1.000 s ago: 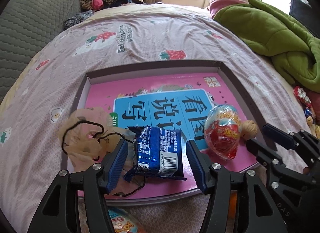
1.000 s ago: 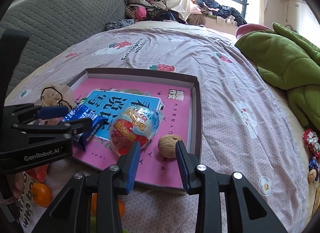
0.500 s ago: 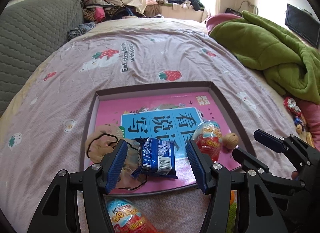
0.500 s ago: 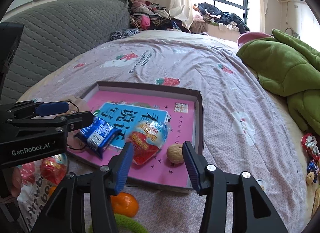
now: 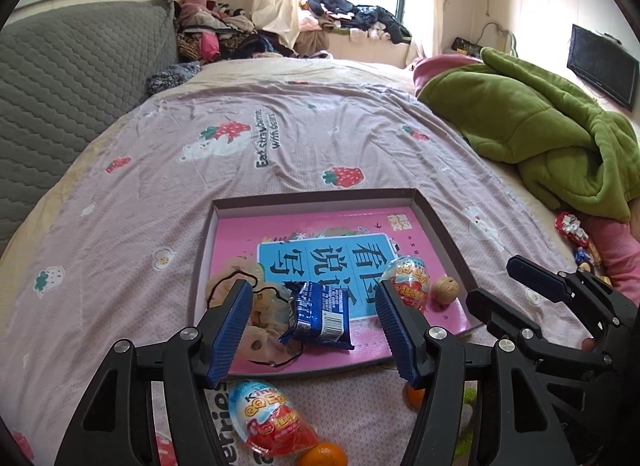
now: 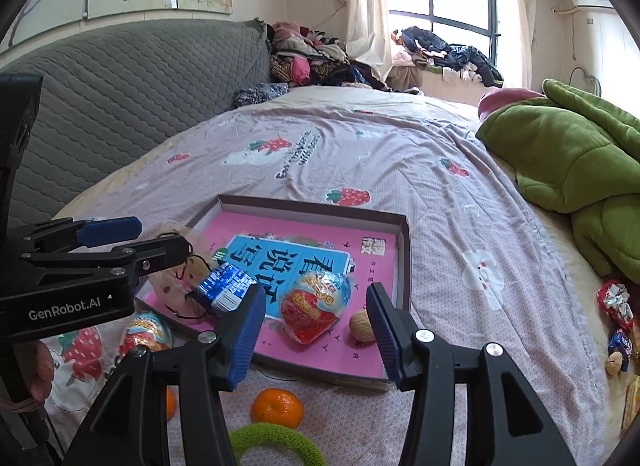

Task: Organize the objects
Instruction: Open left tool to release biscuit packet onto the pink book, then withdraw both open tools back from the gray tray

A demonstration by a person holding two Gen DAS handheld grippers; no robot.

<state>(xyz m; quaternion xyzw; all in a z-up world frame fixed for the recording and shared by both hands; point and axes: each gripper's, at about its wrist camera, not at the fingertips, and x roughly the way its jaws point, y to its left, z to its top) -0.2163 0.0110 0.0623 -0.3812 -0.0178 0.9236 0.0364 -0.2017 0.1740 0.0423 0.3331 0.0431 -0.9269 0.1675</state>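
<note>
Both tools are empty. The left gripper [image 5: 312, 285] has its jaws opening and the right gripper [image 6: 315, 289] is spread; neither pinches anything.

My read is that the next pick is among the loose items on the bed [image 5: 280, 137], just short of the tray's [image 5: 312, 197] near edge.
- Take one item per tool.
- Come down over it and centre the pads on the widest part.
- Close gently on the foil egg.
- The tangerines will probably roll, so pinch across the middle.
- Clear the rim before releasing.

Count:
- Green knitted ring [image 6: 272, 442]: 1, nearest.
- Tangerines [image 6: 276, 408]: 2, outside the near edge.
- Surprise egg [image 5: 272, 418]: 2, one outside and one in the tray.
- Blue snack packet [image 5: 320, 314]: 1, near edge, inside.
- Beige pouch [image 5: 236, 278]: 1, near-left corner.
- Walnut [image 6: 362, 324]: 1, near-right corner.
- Wrapped sweets [image 6: 616, 306]: far right of the bed, too small to count.
</note>
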